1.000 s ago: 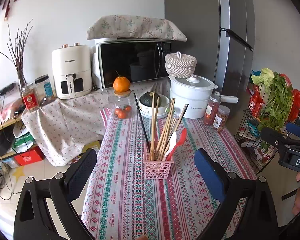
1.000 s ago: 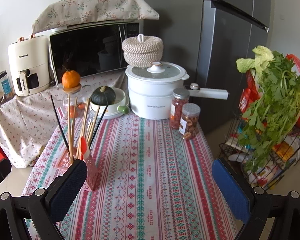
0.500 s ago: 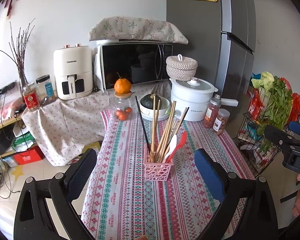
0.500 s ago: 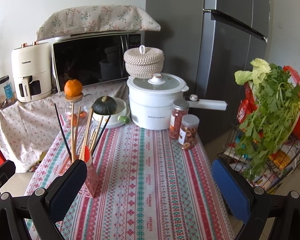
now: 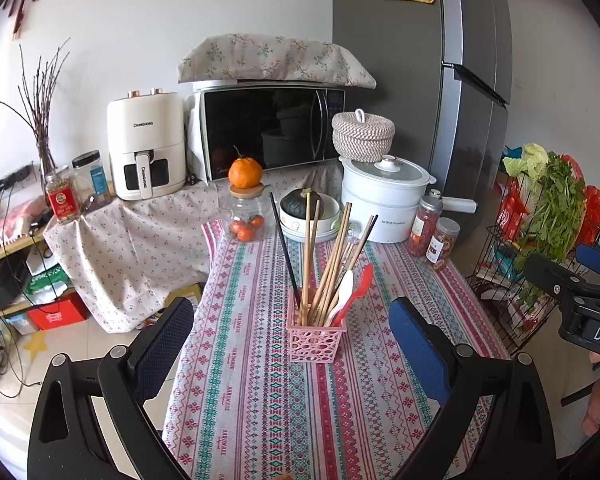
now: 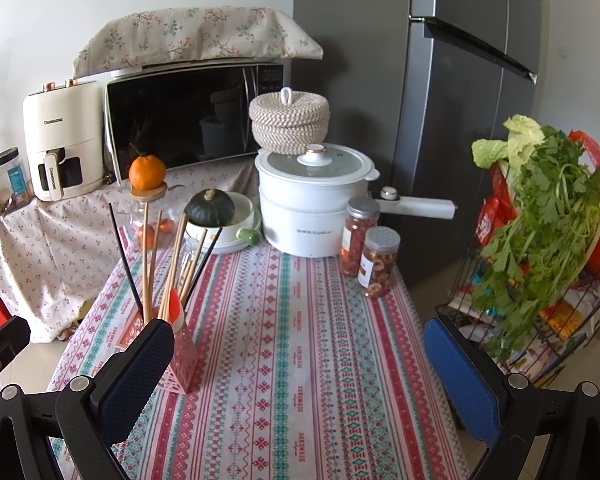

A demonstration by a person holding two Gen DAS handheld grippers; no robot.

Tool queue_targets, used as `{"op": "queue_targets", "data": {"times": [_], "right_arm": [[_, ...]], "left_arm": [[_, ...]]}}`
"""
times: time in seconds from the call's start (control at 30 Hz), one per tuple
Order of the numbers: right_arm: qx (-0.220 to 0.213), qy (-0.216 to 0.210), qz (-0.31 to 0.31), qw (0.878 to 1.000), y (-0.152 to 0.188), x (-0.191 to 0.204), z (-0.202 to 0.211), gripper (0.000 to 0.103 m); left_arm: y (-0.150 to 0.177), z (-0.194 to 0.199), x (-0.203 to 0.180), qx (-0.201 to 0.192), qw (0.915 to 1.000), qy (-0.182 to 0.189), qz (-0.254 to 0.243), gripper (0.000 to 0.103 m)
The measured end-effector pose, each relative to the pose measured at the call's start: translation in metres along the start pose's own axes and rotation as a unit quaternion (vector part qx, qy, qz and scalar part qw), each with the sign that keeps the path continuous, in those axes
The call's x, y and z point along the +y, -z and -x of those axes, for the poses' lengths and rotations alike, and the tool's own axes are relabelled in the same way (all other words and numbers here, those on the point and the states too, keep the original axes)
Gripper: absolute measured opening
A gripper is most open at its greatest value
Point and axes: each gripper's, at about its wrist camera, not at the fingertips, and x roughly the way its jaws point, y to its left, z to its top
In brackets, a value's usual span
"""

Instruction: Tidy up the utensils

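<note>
Toward the desk's (image 5: 236,380) left edge, the pink perforated plastic basket (image 5: 315,340) holds wooden chopsticks (image 5: 332,264), a black one and red and white spoons upright, both left tongs (image 5: 292,344) and right tongs (image 6: 298,364) apart, empty; whether sorting is ahead or finished, I cannot tell.

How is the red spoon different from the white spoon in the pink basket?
The red spoon is bright red and its tip reaches higher; the white spoon is white and sits lower, just left of the red one. Both stand handle-down, leaning right, in the pink basket among the chopsticks.
</note>
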Motion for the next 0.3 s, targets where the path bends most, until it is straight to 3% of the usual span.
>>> {"op": "queue_targets", "data": {"times": [0.3], "right_arm": [[0.004, -0.002, 0.0, 1.0, 0.0001, 0.0013, -0.0041, 0.102]], "left_arm": [[0.001, -0.0008, 0.0006, 0.003, 1.0, -0.001, 0.002, 0.099]]}}
